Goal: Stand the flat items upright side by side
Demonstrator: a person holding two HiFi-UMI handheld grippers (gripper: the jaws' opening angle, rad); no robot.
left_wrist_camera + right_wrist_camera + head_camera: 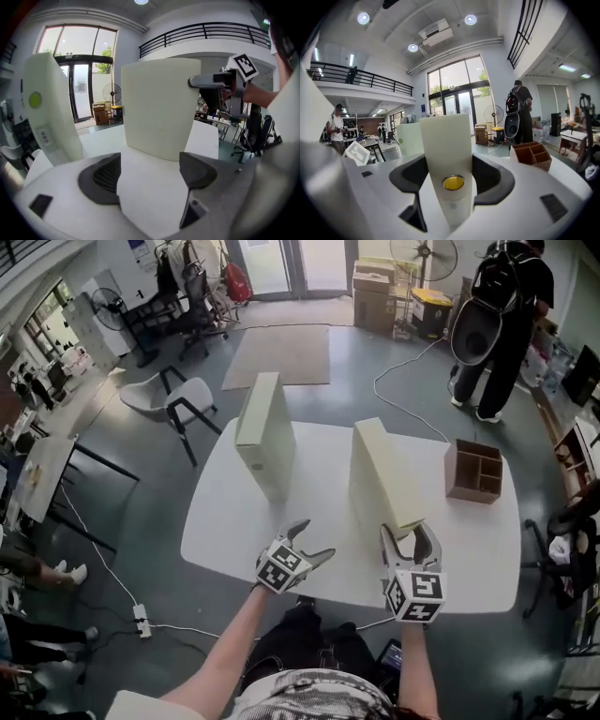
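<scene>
Two cream flat boxes stand upright on the white table (pixel 234 521). The left box (pixel 262 432) stands apart at the table's far left. The right box (pixel 382 474) has its near end between the jaws of my right gripper (pixel 410 538), whose pads lie against both faces. In the right gripper view that box (pixel 445 140) fills the gap of the right gripper (pixel 449 173), a yellow round sticker (pixel 453 183) on its edge. My left gripper (pixel 305 542) hovers open and empty near the front edge; in its own view the left gripper (pixel 150 171) faces the right box's broad side (pixel 159 108).
A brown wooden organiser (pixel 473 470) sits at the table's right end. A person with a backpack (pixel 502 306) stands beyond it. A white chair (pixel 173 399) is off the table's far left corner, and a cable runs over the floor.
</scene>
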